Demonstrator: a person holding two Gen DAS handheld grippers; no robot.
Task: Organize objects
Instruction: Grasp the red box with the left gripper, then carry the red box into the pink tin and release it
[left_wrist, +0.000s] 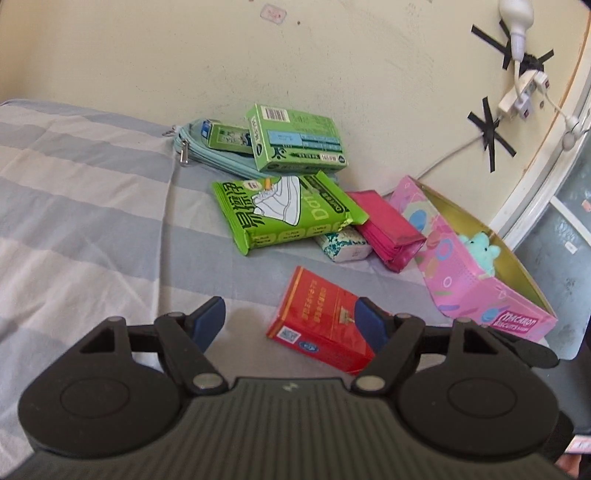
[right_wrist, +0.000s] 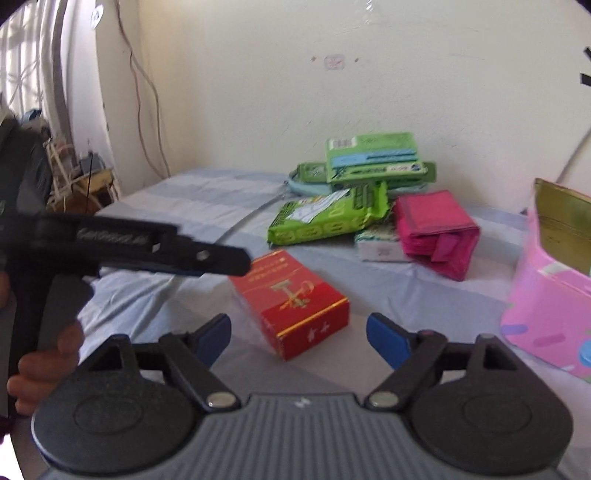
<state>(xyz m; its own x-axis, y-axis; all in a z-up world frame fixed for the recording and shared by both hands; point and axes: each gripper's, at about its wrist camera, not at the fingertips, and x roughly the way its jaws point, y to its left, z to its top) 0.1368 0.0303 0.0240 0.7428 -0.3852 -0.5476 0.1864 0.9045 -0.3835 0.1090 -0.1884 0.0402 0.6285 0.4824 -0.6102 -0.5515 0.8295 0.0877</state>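
A: Where is the red carton (left_wrist: 319, 321) found?

B: It is seen lying flat on the striped bedsheet (left_wrist: 92, 206), nearest the tools and apart from the pile behind it. In the left wrist view its near corner is partly covered by one blue pad of the left tool (left_wrist: 291, 323); contact cannot be judged. In the right wrist view it is set just ahead of the right tool (right_wrist: 299, 334), left of centre, with no pad on it.

A: How are the tools held?

B: Both are seen released, with the jaws spread and nothing gripped. The left tool is also seen from the side in the right wrist view, with fingers (right_wrist: 44, 365) wrapped round its handle.

A: What is placed beyond the carton?

B: A green wipes pack (left_wrist: 284, 210) is laid behind it, and a small white and teal tissue packet (left_wrist: 343, 245) is tucked under that pack's edge. A magenta packet (left_wrist: 388, 229) is just beside the tissue packet. Further back, by the wall, a green box (left_wrist: 295, 138) is stacked on a pale blue zip pouch (left_wrist: 207, 155). To the right, an open pink macaron biscuit box (left_wrist: 480, 288) is seen, with a teal plush toy (left_wrist: 480, 251) inside
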